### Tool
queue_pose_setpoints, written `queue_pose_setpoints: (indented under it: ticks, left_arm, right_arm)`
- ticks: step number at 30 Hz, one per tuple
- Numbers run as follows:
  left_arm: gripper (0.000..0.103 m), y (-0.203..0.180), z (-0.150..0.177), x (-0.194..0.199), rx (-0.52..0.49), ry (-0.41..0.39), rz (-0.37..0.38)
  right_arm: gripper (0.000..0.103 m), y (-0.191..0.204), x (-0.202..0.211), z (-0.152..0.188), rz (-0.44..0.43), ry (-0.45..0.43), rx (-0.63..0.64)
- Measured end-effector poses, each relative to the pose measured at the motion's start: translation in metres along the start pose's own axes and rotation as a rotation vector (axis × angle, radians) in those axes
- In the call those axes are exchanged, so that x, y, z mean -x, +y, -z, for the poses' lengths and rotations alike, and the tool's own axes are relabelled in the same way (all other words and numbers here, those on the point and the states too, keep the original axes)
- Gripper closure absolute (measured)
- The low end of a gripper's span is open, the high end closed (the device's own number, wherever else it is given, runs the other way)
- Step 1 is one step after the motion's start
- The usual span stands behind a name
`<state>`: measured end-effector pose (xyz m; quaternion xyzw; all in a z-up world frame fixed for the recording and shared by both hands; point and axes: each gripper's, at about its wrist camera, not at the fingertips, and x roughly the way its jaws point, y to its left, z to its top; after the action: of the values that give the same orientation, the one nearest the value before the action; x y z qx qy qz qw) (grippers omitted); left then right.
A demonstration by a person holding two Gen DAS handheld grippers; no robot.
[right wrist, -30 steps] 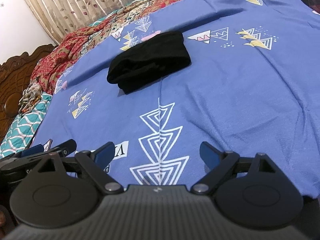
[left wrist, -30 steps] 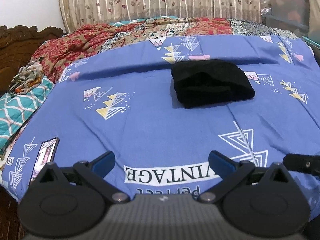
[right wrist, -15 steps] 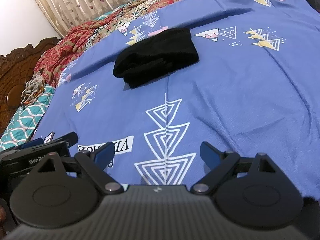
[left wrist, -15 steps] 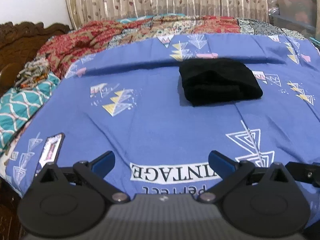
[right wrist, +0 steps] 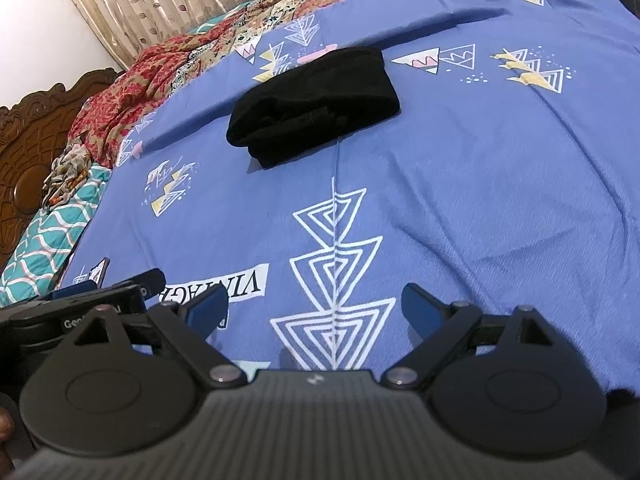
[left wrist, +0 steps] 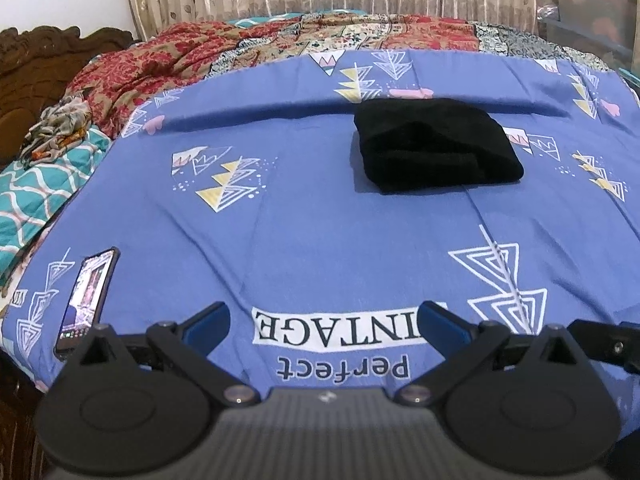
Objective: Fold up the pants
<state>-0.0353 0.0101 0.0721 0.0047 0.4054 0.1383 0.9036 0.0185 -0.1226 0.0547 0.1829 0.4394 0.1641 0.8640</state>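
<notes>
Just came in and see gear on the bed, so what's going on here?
A person holds a gripper in each hand over a blue bedsheet, working on folding pants. The black pants already lie in a compact folded bundle farther up the bed. Neither gripper touches them: the left gripper and right gripper both sit near the bed's edge with jaws open and empty. A phone lies on the sheet by the left gripper.

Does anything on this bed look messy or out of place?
Mostly tidy: the black pants lie folded in a compact bundle on the blue bedsheet. The one stray is a smartphone, screen lit, near the sheet's left edge. Crumpled cloth sits by the headboard.
</notes>
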Motion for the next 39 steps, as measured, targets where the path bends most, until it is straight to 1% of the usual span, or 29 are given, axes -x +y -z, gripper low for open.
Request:
queue_pose_setpoints:
  ticks: [5,8,11,16,21,28,39]
  left_arm:
    - [0.0,-0.001,0.001,0.0,-0.002,0.006,0.013]
    - [0.0,-0.002,0.001,0.003,-0.005,0.0,0.043]
    - [0.0,-0.004,0.0,0.005,-0.012,-0.013,0.055]
    - [0.0,-0.008,0.001,0.002,-0.02,0.032,0.069]
    - [0.0,-0.007,0.002,0.001,-0.009,0.044,0.057]
    - [0.0,-0.003,0.003,-0.005,0.006,0.089,0.007]
    - [0.0,-0.003,0.002,-0.004,-0.006,0.081,-0.008]
  right_arm:
    - [0.008,0.0,0.0,0.0,-0.002,0.005,0.002]
    - [0.008,-0.001,0.0,0.001,-0.002,0.007,-0.003]
    - [0.008,-0.001,0.0,0.001,-0.003,0.011,-0.007]
    - [0.008,-0.003,0.0,0.002,-0.006,0.013,-0.011]
    - [0.008,-0.005,0.0,0.002,-0.008,0.018,-0.021]
    - [0.008,-0.006,0.0,0.002,-0.011,0.022,-0.022]
    - [0.008,-0.005,0.0,0.003,-0.011,0.024,-0.022]
